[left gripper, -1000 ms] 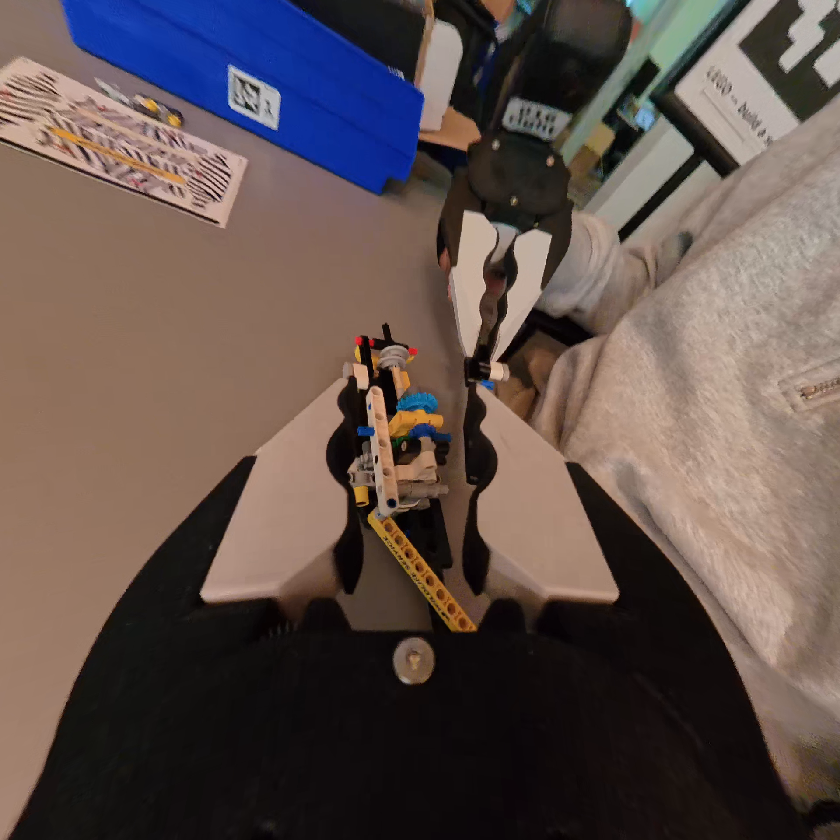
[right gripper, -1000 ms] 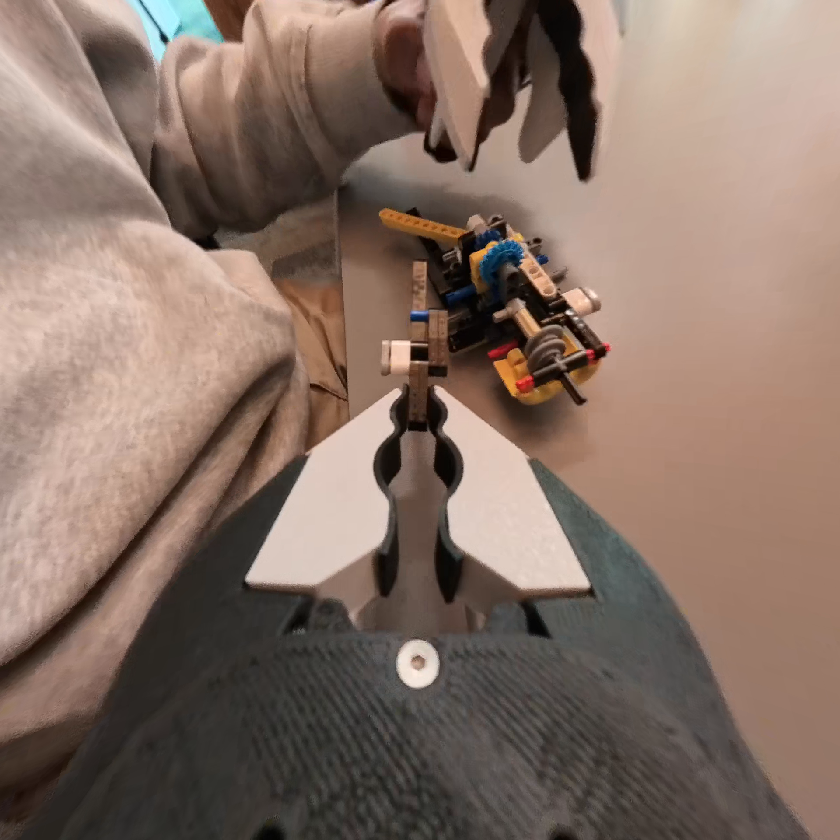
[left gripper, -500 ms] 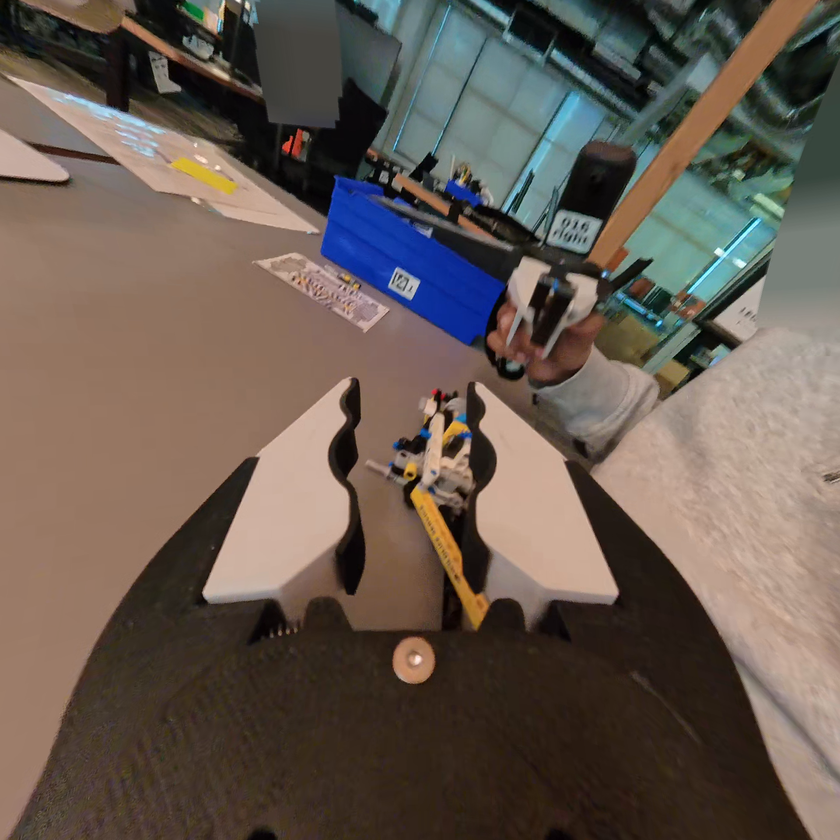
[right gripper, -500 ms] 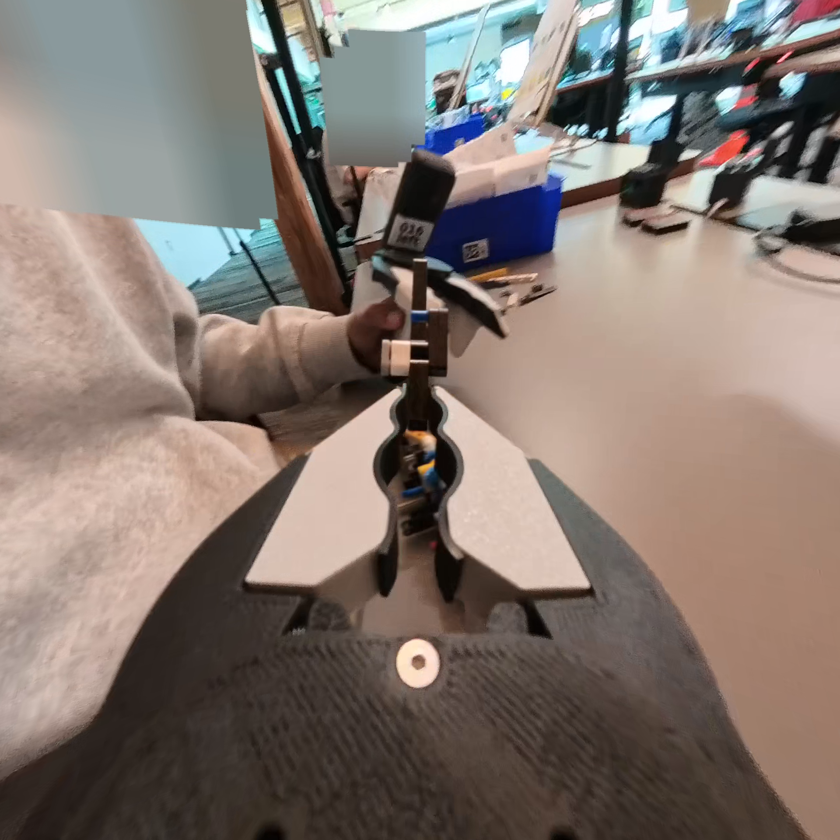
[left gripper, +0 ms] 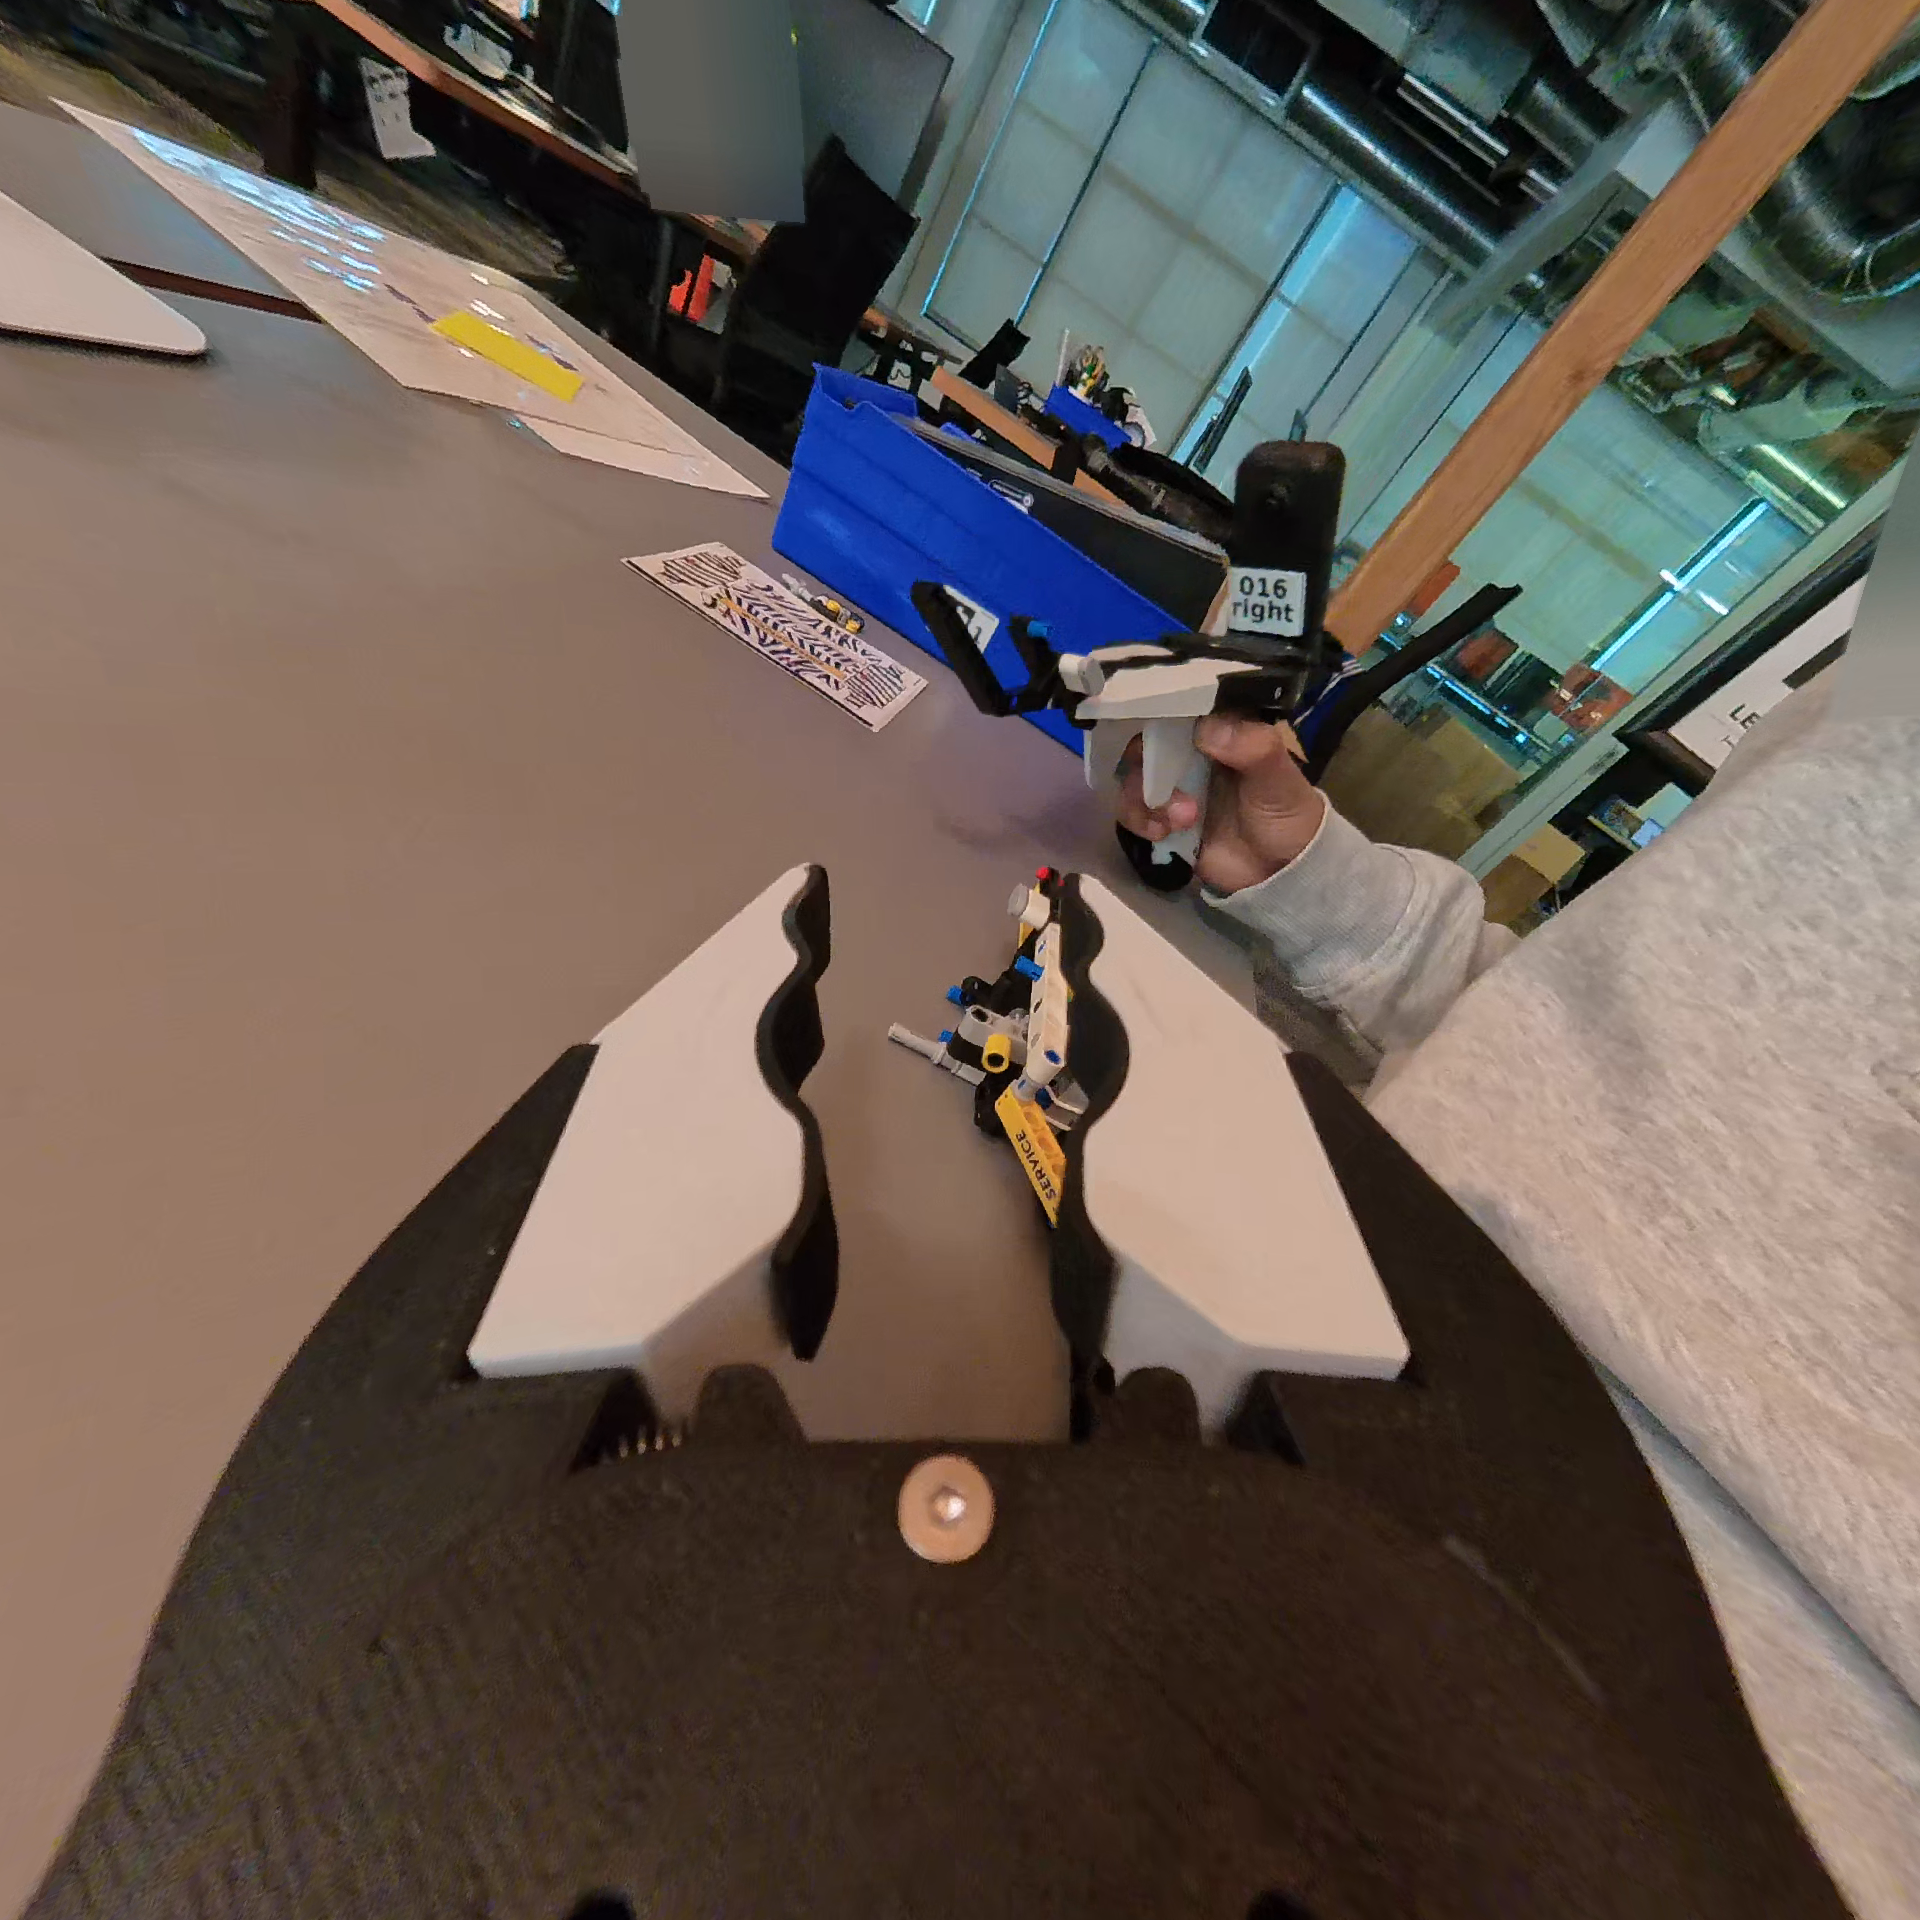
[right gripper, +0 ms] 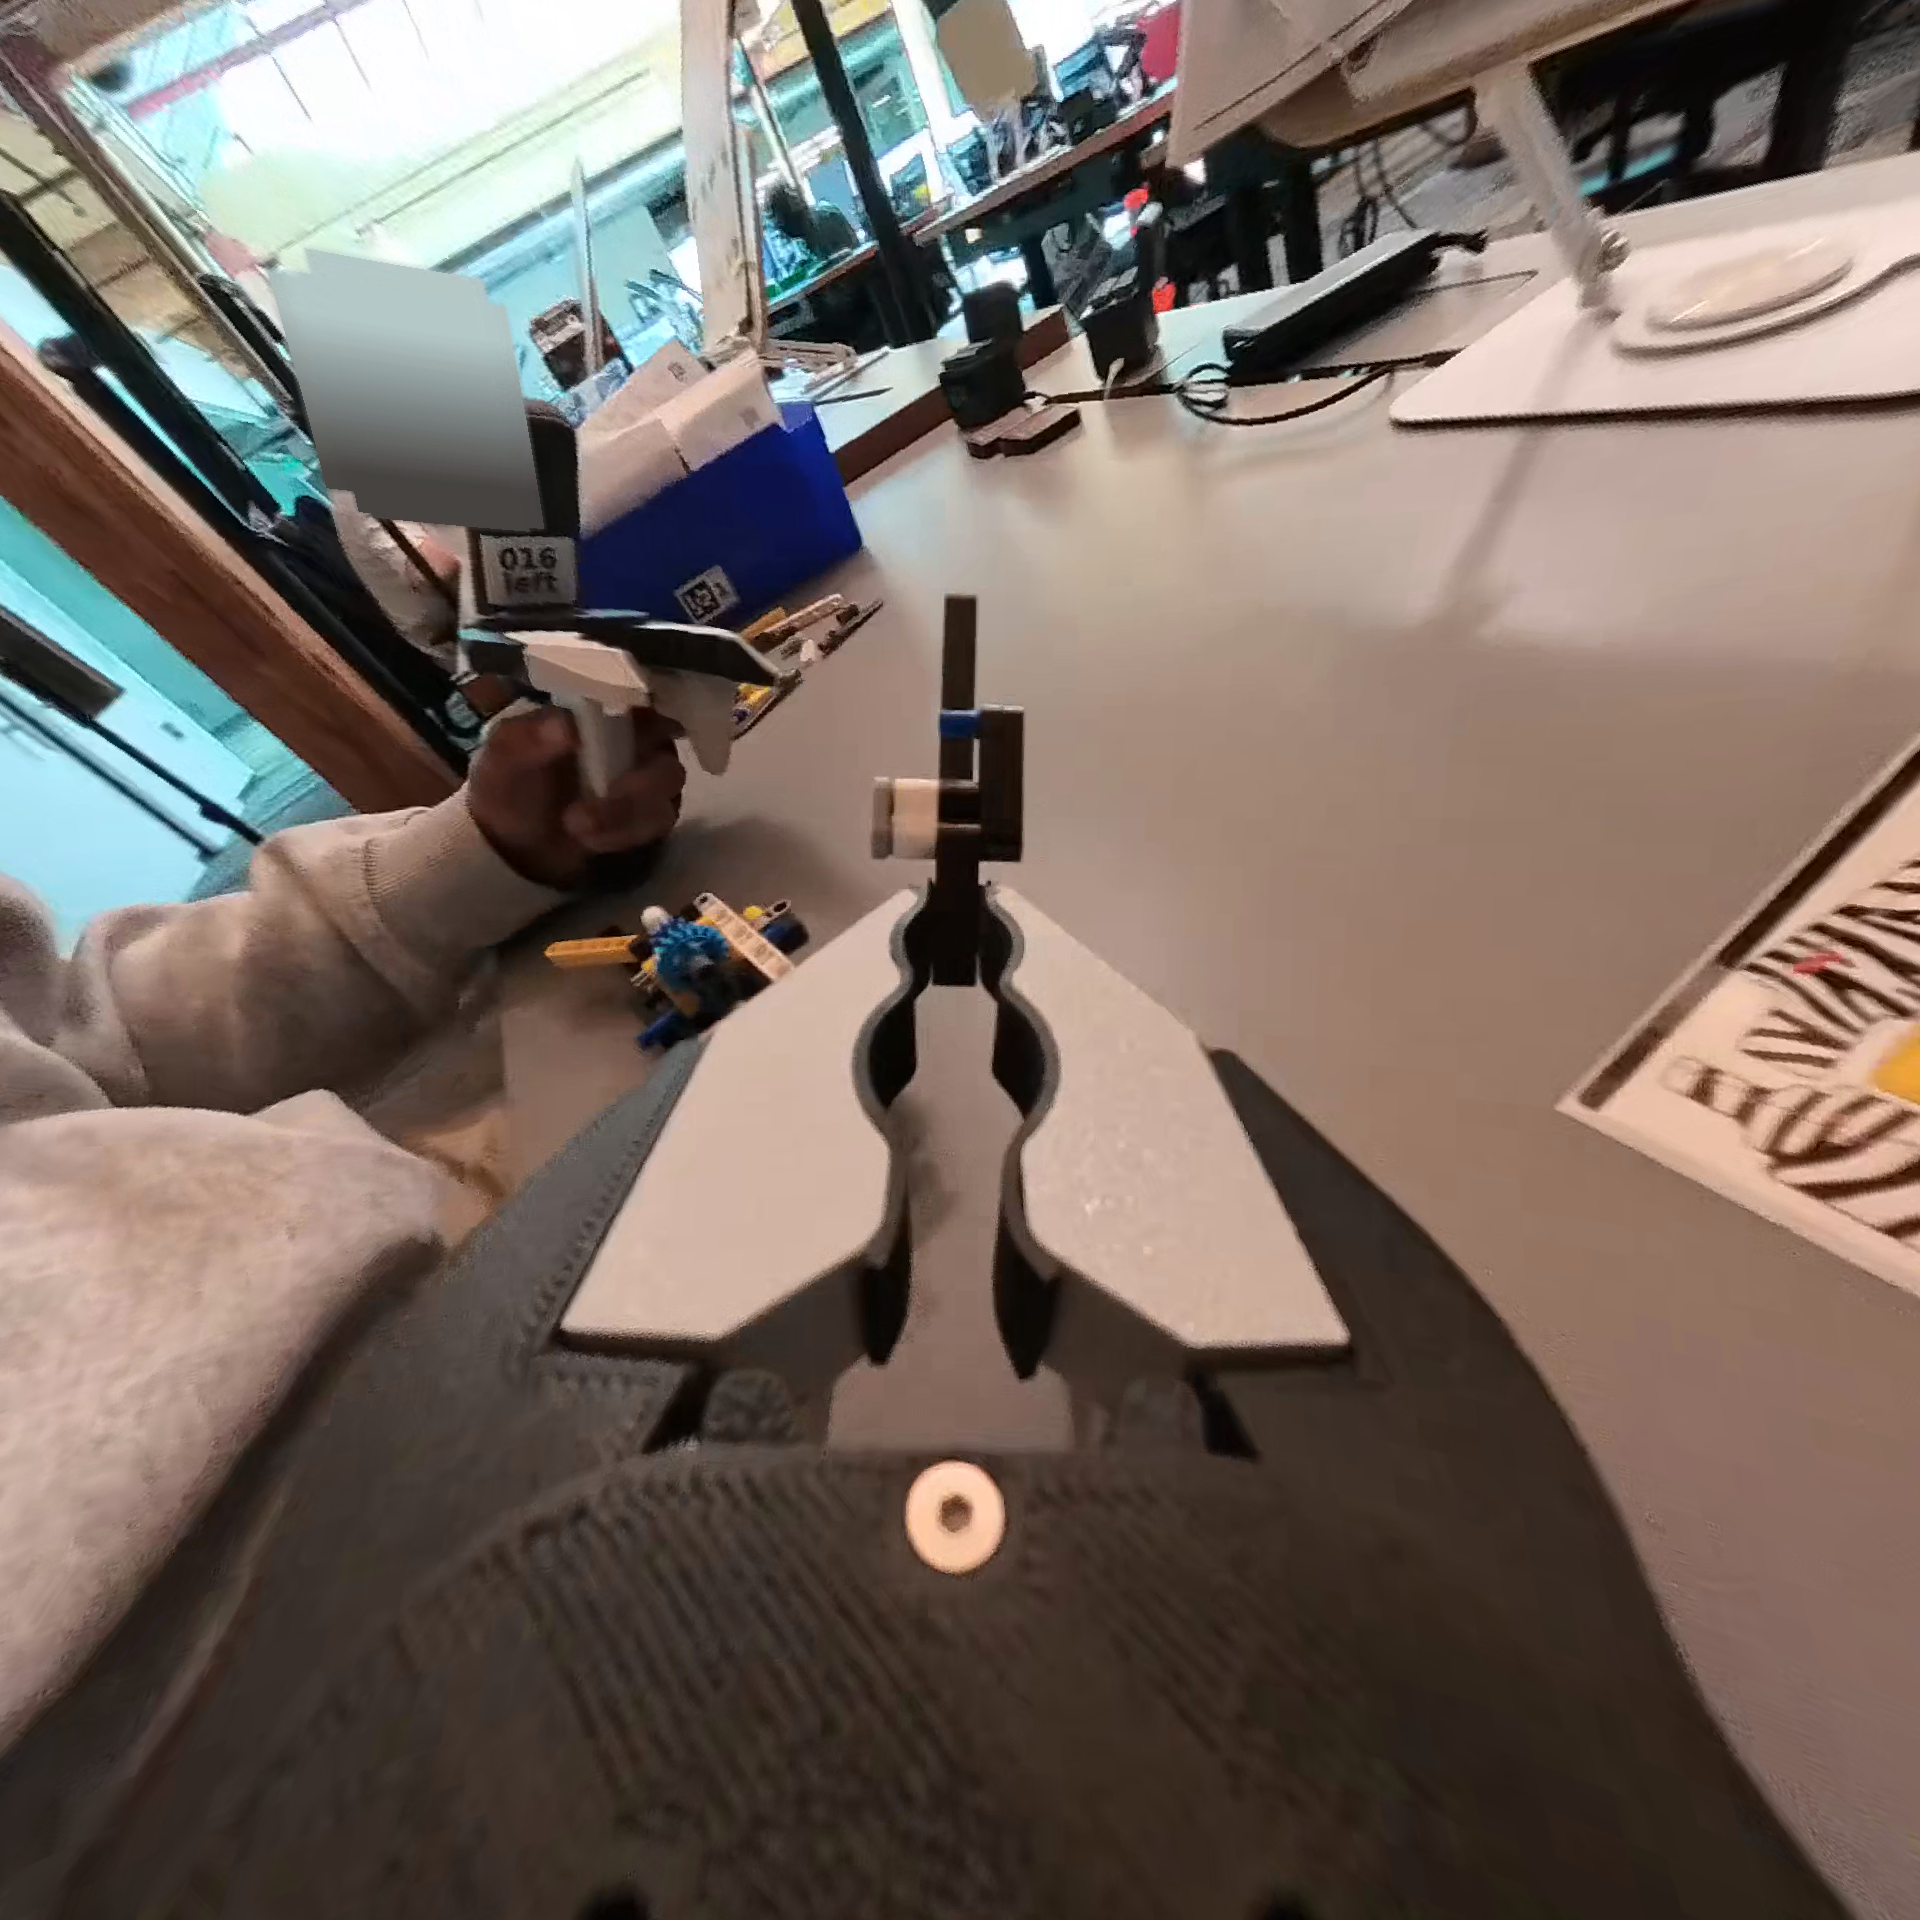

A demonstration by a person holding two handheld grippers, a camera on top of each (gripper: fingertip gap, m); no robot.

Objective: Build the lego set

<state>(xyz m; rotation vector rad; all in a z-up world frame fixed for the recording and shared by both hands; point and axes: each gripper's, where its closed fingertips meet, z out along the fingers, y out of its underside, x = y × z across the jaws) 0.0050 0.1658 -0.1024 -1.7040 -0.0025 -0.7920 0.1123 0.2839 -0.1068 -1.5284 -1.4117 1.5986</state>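
Two grippers are in play, and only one is loaded. The right gripper (right gripper: 956, 935) is clamped narrow on a small black sub-assembly (right gripper: 961, 790): an upright black beam with a blue pin near its top, a short black piece on its right and a white bush sticking out to the left, all held clear of the surface (right gripper: 1403, 727). The left gripper (left gripper: 940, 997) stands wide and empty, low over the same surface, its right finger (left gripper: 1195, 1143) just beside the partly built lego model (left gripper: 1023, 1029).

The step in hand looks like joining the held sub-assembly to the model, which lies unheld near the person's sleeve (right gripper: 260, 935). The next move probably calls for the left gripper to shift right and close on the model to steady it, while the right gripper swings its piece down and lines the pins up with free holes.

The model is a loose-looking cluster: a yellow beam at its near end, a white beam along the top, a blue gear, grey and black connectors, red tips at the far end. Farther off lie a striped sticker sheet (left gripper: 774, 634) and a blue bin (left gripper: 935, 540).
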